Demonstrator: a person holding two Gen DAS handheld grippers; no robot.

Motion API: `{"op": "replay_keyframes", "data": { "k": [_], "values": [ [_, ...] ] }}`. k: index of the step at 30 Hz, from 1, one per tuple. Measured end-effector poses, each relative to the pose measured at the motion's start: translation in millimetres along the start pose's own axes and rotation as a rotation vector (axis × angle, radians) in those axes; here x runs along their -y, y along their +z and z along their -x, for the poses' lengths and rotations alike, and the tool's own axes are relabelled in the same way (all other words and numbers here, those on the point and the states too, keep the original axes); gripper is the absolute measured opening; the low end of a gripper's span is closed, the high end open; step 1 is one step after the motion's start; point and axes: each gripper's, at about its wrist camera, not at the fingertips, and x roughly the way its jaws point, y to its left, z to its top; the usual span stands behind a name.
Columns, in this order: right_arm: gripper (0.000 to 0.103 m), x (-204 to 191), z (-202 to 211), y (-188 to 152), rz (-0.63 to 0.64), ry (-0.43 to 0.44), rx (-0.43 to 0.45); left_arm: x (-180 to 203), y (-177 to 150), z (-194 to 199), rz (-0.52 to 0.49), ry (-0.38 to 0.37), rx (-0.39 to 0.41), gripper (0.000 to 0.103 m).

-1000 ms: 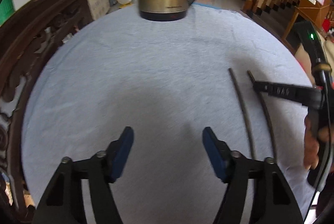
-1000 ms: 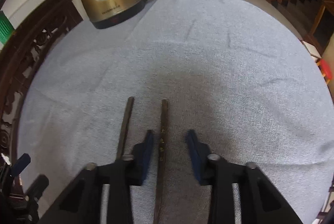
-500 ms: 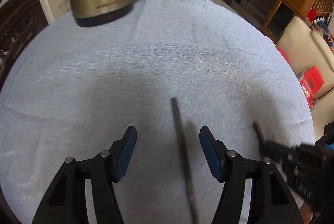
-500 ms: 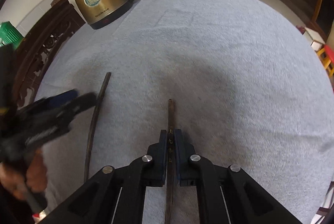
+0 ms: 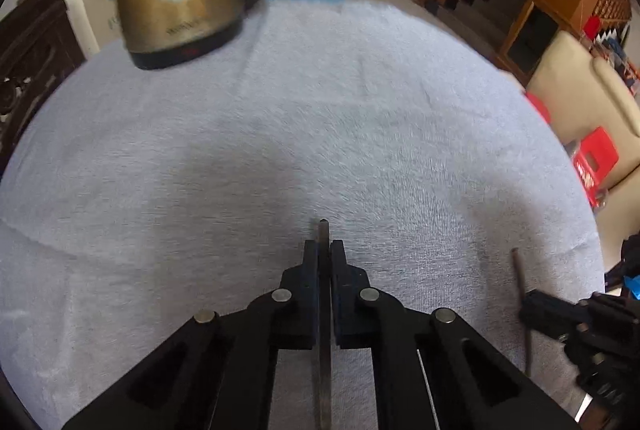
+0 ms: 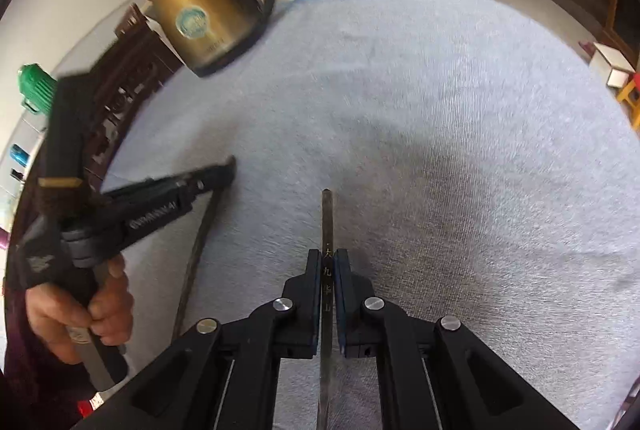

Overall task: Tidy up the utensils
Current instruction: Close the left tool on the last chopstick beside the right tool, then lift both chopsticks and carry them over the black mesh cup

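Both grippers clamped, one dark chopstick each, over grey-clothed tabletop (image 5: 360, 109). Left gripper (image 5: 324, 250) pinches left chopstick (image 5: 323, 230) near far tip; shaft runs back between pads toward holder. Right gripper (image 6: 328, 258) grips inscribed right chopstick (image 6: 326, 218), more tip showing ahead. Sticks lie roughly parallel, well apart, long axes pointing away toward gold kettle (image 6: 204, 17). Likely next: bring pair together, side by side.
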Motion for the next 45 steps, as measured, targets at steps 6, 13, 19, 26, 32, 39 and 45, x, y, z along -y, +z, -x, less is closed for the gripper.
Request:
{"op": "replay_keyframes", "data": {
  "k": [6,13,19,26,32,39,45],
  "values": [
    [0.007,-10,49,-10,0.008,0.043,0.124,-12,-13,62,0.020,0.017,0.141,0.005],
    [0.007,-37,117,-42,0.033,0.052,0.322,-31,-41,158,0.030,0.066,0.345,0.005],
    [0.007,-62,172,-83,0.044,-0.003,0.508,-48,-85,241,0.071,0.102,0.523,0.005],
    [0.007,-87,220,-130,0.050,-0.086,0.671,-39,-132,298,0.059,0.121,0.644,0.005],
    [0.007,-100,252,-156,0.063,-0.106,0.726,-29,-166,332,0.066,0.082,0.688,0.005],
    [0.007,-112,279,-176,0.080,-0.089,0.762,-7,-193,354,0.057,0.087,0.698,0.005],
    [0.007,-120,288,-188,0.093,-0.060,0.763,10,-211,365,0.046,0.123,0.695,0.005]
  ]
}}
